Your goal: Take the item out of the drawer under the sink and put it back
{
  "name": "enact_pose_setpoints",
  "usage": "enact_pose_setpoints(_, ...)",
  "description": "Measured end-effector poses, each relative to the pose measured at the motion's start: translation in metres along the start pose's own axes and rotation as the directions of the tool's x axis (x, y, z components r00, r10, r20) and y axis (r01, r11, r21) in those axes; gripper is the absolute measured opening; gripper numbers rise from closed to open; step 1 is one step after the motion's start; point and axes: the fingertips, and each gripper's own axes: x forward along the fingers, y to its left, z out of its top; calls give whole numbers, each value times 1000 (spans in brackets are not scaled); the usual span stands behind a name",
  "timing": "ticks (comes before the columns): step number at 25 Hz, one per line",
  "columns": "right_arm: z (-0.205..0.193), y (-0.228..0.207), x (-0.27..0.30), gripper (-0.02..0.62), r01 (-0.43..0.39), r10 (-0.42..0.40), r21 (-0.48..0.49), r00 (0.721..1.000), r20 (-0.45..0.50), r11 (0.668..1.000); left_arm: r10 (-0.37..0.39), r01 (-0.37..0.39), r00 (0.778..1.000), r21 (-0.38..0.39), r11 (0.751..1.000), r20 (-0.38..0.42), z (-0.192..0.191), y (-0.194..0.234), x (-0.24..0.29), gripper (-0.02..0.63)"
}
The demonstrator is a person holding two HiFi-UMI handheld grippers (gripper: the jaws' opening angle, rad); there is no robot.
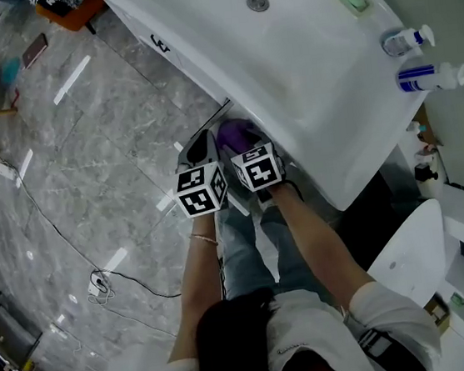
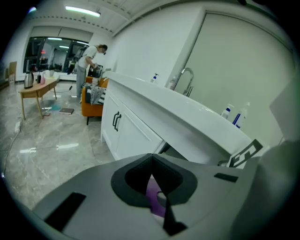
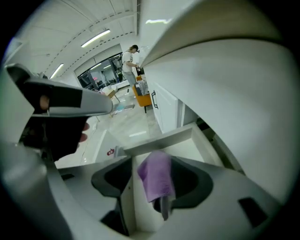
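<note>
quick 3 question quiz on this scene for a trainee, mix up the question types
1. True or false: the purple cloth hangs between the jaws of the right gripper, which stand wide apart.
2. What lies below the right gripper in its own view? A: an open drawer. B: a closed cabinet door. C: a floor mat.
3. How many blue-labelled bottles stand on the sink counter in the head view?

Key: 1 true; 2 A; 3 two.
</note>
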Motion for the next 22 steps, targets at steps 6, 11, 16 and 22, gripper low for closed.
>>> enact_pose_setpoints(6, -20, -9, 27, 256, 7, -6, 30, 1000, -9, 1000, 0, 1, 1000, 36, 999, -12, -8, 1, 14, 5)
enact_pose_setpoints(11, -36, -17, 44, 261, 25, -24, 22, 999, -29, 999, -21, 22, 999, 39, 999, -25, -12, 7, 28, 5)
enact_pose_setpoints(16, -37, -14, 60, 261, 26, -26, 13, 999, -45, 1000, -8, 8, 1000, 31, 999, -8, -12, 17, 30, 5)
enact_pose_setpoints(22, -43, -21, 76, 259, 57, -57, -7, 997, -50, 998, -25, 26, 1000, 45, 999, -14, -17, 16, 34, 5)
